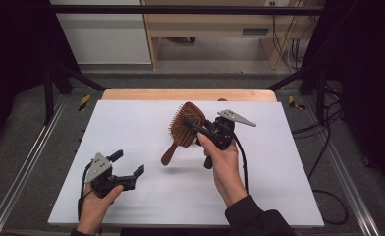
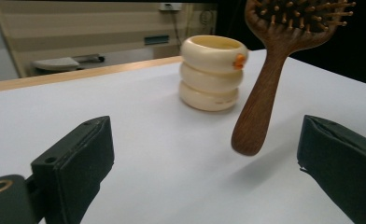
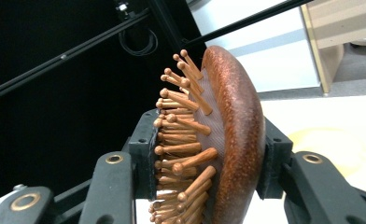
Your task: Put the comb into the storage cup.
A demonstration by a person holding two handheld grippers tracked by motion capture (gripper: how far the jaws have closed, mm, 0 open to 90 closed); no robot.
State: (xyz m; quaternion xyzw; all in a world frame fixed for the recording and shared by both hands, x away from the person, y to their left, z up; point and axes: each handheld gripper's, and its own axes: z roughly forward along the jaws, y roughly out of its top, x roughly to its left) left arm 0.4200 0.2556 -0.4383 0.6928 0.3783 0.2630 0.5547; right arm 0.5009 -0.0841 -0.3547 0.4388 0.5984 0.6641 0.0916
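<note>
Two grippers are at work over a white table, each held in a person's hand. Near the middle of the table, the right gripper clamps the head of a wooden hairbrush and holds it lifted above the surface, with a soft shadow lying on the white sheet beneath the handle. From the high view the brush slants, its oval head toward the far side and its handle pointing down and to the near left. In the right gripper view the jaws press on the head from both sides, one pad against the wooden bristle pins and the other against the smooth rounded back of the hairbrush.

At the near left, the left gripper rests low over the table with its jaws spread wide and nothing between them. In the left gripper view the brush handle hangs free in the air, its rounded tip clear of the table, between the two black jaws but farther off. Beyond it a cream ribbed cup, shaped like three stacked rings and bearing a small orange mark near its rim, stands upright on the table, just left of the handle in that view.
</note>
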